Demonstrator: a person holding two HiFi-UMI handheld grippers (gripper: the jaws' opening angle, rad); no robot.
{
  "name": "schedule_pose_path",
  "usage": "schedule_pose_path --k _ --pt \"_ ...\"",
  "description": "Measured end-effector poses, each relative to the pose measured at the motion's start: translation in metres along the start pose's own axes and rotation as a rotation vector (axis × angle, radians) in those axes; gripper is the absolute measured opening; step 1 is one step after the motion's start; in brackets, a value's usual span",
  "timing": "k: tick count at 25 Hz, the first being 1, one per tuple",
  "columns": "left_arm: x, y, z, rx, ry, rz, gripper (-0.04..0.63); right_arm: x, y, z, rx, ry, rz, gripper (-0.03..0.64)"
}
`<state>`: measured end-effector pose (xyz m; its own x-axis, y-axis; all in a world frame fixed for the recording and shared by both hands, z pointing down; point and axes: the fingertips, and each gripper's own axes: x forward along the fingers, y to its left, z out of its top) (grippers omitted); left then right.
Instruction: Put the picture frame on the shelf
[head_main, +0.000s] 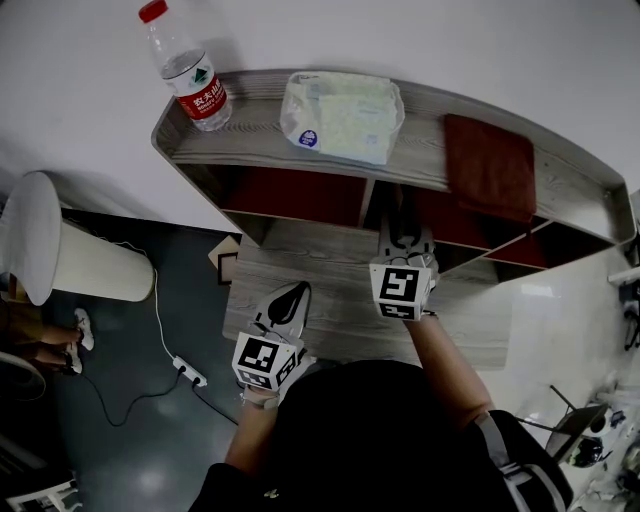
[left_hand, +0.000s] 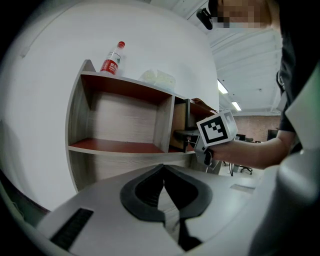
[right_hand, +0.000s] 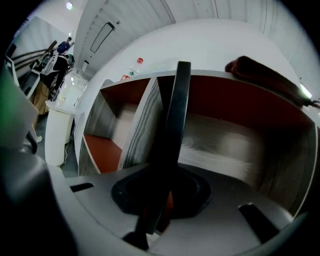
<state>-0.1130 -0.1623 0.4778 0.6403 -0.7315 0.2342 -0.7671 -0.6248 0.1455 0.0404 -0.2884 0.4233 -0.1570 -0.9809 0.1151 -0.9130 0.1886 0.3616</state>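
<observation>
The picture frame (right_hand: 175, 125) shows edge-on as a thin dark bar that stands upright in the mouth of the shelf's right compartment (right_hand: 235, 145). My right gripper (right_hand: 167, 172) is shut on its lower edge. In the head view that gripper (head_main: 402, 238) reaches in under the shelf's top board (head_main: 260, 150). In the left gripper view the frame (left_hand: 188, 117) rises just past the divider. My left gripper (head_main: 297, 290) hangs back over the lower wooden board, shut and empty, and its jaws (left_hand: 164, 170) meet at the tips.
On the top board stand a water bottle (head_main: 190, 75), a pack of tissues (head_main: 340, 115) and a dark red cloth (head_main: 490, 165). The left compartment (left_hand: 120, 125) holds nothing. A white bin (head_main: 60, 255) and a power strip (head_main: 188, 372) are on the floor at the left.
</observation>
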Motion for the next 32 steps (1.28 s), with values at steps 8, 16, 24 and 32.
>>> schedule_pose_path --k 8,16,24,32 --pt "0.002 -0.001 -0.001 -0.006 0.004 0.017 0.009 0.004 0.013 0.004 -0.043 -0.023 0.038 0.077" --pt "-0.003 0.0 -0.005 -0.014 0.008 0.042 0.009 0.005 0.021 0.005 -0.046 -0.023 0.11 0.118" --pt "-0.006 0.0 -0.007 -0.02 0.009 0.061 0.009 0.001 0.023 0.007 -0.02 -0.01 0.226 0.138" --pt "-0.005 -0.002 -0.007 -0.022 0.01 0.067 0.009 -0.006 0.03 0.007 -0.015 0.012 0.407 0.187"
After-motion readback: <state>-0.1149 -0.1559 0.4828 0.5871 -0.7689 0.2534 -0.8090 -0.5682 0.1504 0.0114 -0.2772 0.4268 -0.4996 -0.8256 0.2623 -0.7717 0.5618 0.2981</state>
